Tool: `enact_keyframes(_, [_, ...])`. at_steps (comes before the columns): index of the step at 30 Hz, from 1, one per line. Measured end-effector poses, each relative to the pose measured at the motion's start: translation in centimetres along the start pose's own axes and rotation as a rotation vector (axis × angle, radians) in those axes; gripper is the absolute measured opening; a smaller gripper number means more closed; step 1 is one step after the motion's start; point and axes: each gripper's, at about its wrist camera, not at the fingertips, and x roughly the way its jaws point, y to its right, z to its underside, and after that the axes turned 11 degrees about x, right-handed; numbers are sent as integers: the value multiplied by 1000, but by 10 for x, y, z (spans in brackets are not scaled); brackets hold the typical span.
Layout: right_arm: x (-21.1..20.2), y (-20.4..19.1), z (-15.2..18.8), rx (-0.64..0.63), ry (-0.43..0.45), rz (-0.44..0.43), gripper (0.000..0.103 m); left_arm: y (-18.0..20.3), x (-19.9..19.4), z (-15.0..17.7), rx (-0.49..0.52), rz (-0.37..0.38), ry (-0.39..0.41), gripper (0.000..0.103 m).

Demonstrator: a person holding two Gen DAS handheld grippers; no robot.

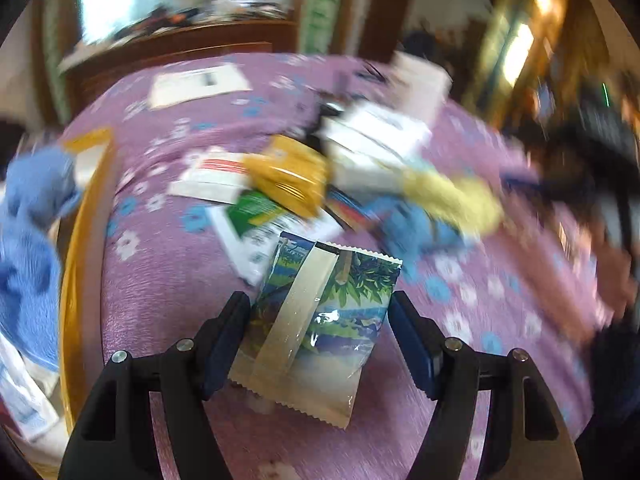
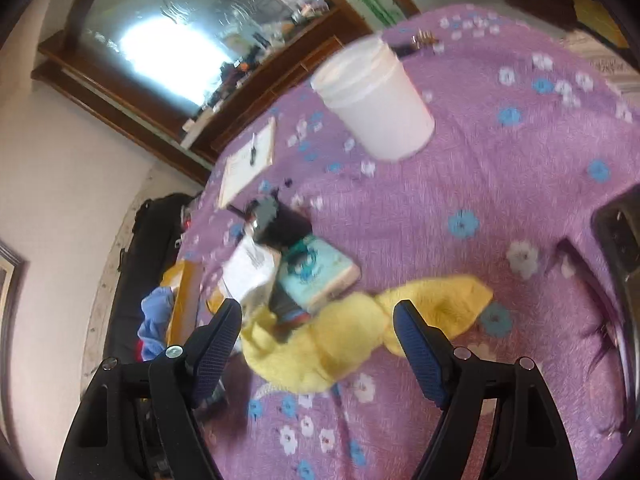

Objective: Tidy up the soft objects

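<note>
A left hand-held gripper [image 1: 320, 340] straddles a sealed snack packet [image 1: 316, 332] lying flat on a purple flowered bedspread [image 1: 160, 280], its jaws standing wide. The left-hand pad looks to be at the packet's edge, perhaps touching it, while the right-hand pad stands just clear, so nothing is gripped. The packet lies at the near edge of a jumble of other packets, boxes and cloths; a yellow-rimmed basket [image 1: 76, 280] holding a blue towel [image 1: 28, 232] sits to the left.

The packet's long axis runs away from the camera, tilted slightly to the right, its serrated ends near and far and its back seam facing up. A clean pick probably means closing squarely across the short width, near the middle, and squeezing only until the film buckles a little. A grip close to one end could let the packet droop or swing.

The right hand-held gripper [image 2: 320, 344] hangs wide and empty over a yellow cloth [image 2: 360, 336] crumpled on the bedspread, beside a white tub [image 2: 376, 100] lying tipped.
</note>
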Motion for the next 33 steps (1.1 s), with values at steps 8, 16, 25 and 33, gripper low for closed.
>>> enact_keyframes(8, [42,16,9,48,-128,53,82,-26,-1,-4,-76,32,39,71])
enact_keyframes(16, [26,-37,32,-282,86,69,43,-25,-23,1,-92,57,81,71])
enact_keyframes(25, [-7,-89,73,-617,375,79,43,-14,-45,2,-47,-11,180,71])
enact_keyframes(33, [-8,-99,91,-668,368,41,43,-2,-55,1,14,-67,235,71])
